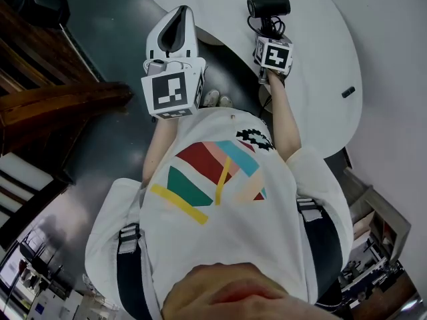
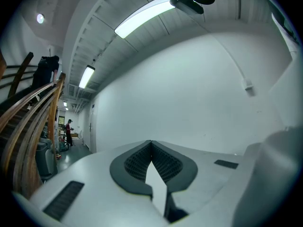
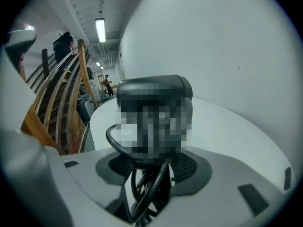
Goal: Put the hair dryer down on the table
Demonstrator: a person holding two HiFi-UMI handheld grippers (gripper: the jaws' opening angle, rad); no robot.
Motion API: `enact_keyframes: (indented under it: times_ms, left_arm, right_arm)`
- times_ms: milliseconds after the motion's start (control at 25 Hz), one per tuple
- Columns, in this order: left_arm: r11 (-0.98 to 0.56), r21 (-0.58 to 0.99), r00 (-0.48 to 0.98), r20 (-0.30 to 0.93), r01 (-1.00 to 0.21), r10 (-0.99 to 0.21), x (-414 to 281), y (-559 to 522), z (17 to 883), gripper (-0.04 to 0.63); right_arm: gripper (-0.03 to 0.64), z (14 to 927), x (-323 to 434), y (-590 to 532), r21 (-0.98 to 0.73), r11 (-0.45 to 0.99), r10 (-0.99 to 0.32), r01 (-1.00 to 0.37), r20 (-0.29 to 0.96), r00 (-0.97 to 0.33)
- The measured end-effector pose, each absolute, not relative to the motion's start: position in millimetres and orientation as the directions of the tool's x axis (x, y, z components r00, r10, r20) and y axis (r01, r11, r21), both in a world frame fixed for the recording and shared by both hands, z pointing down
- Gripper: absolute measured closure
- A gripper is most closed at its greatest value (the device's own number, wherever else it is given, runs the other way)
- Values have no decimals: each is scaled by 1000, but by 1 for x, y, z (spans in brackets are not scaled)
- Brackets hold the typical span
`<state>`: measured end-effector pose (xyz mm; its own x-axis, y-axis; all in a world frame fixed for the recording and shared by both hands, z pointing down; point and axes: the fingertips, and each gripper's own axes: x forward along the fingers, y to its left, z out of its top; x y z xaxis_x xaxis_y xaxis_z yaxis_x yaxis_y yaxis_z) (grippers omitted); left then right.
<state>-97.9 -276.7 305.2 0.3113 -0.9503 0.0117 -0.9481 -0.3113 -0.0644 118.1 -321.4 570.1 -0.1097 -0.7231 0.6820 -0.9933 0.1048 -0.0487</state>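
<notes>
A black hair dryer [image 1: 269, 6] hangs over the white table [image 1: 320, 65], near its left edge. My right gripper [image 1: 269, 27] is shut on it from below. In the right gripper view the hair dryer [image 3: 154, 94] stands up between the jaws, partly under a mosaic patch, and its black cable [image 3: 142, 183] loops down between them. My left gripper [image 1: 179, 15] hovers off the table's left side, over the dark floor. The left gripper view shows the dark pads [image 2: 137, 162] meeting at the tips with nothing between them.
A small dark object [image 1: 348, 92] lies on the table near its right edge. A wooden staircase [image 1: 60, 105] runs along the left. The person's shoes [image 1: 217, 99] stand on the dark floor by the table's edge. A white wall [image 1: 393, 79] is to the right.
</notes>
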Motion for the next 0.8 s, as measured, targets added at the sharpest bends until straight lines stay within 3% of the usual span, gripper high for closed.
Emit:
enact_keyframes:
  times_ms: [800]
  left_arm:
    - [-284, -74, 284, 13, -956, -959, -104, -277, 306, 581]
  right_arm:
    - [395, 599, 132, -317, 19, 99, -641, -995, 766, -50]
